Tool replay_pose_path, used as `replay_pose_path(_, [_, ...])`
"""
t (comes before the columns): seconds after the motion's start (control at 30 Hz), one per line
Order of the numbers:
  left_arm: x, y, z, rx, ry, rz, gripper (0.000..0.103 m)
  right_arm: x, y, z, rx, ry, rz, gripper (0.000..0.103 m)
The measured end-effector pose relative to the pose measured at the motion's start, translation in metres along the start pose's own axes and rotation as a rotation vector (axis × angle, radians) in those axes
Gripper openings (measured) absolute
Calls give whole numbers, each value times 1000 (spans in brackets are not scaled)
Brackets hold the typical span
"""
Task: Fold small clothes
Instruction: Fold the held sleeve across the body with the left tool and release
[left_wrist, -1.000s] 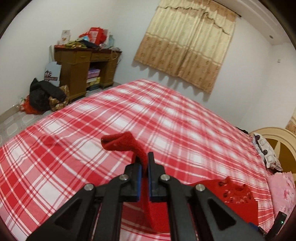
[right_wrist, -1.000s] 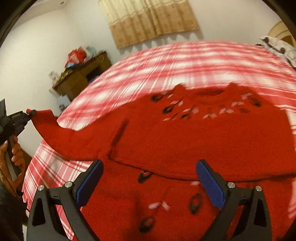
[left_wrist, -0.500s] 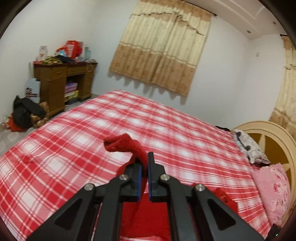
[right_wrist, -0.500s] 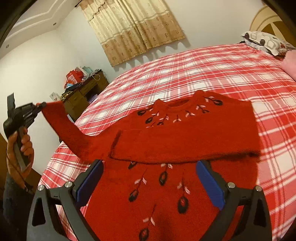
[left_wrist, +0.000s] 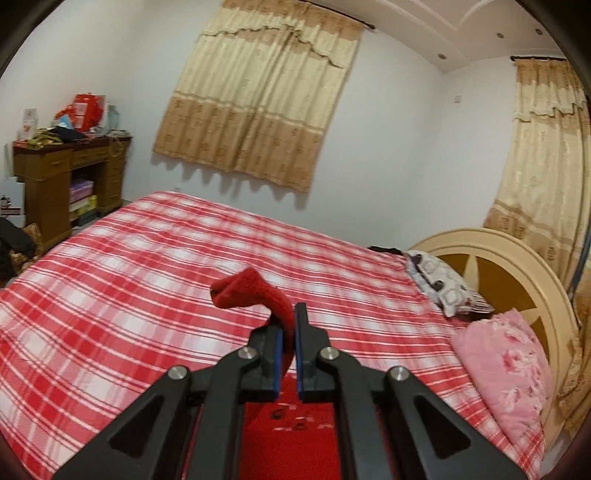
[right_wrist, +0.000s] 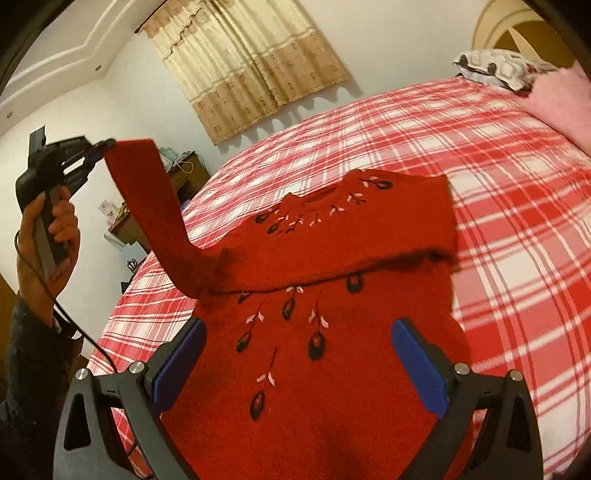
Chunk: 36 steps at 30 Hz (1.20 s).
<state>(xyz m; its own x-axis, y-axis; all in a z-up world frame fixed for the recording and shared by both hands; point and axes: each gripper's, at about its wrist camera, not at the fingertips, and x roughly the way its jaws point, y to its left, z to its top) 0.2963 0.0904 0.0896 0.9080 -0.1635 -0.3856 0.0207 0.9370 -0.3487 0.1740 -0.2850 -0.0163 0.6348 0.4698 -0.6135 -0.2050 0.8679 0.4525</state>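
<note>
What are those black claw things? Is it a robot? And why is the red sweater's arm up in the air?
No robot: a person holds a two-finger grabber tool in each hand, and each tool carries a camera looking along its fingers. The left camera picture shows the left gripper pinched shut on the sleeve of a red sweater, lifting it. The right camera picture shows the right gripper open above the sweater, touching nothing, and the person's left hand holding the other tool up. The sweater lies on a red checked bed, one sleeve already folded across its chest. Pillows sit by the headboard.

A red-checked bed (right_wrist: 498, 177) carries the red sweater (right_wrist: 332, 332) and two pillows (left_wrist: 506, 362).
</note>
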Motion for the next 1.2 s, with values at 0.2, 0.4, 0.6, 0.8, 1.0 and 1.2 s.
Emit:
replay_pose_path(0.2, [23, -48, -17, 10, 44, -84, 5, -1, -17, -18, 75, -5, 14, 101])
replay_pose_path(0.4, [46, -99, -50, 35, 111, -164, 5, 14, -33, -41, 163, 37, 33, 101])
replay_pose_path(0.6, [75, -140, -101, 128, 186, -172, 5, 19, -33, -52, 174, 56, 37, 101])
replay_pose_path(0.8, [105, -164, -156, 201, 341, -192, 7, 29, -34, -65, 150, 67, 23, 100])
replay_pose_path(1.0, [79, -159, -161, 251, 325, -224, 48, 29, -29, -67, 107, 48, 19, 101])
replay_pose_path(1.2, [47, -97, -141, 269, 210, -85, 73, 29, -30, -68, 100, 38, 21, 101])
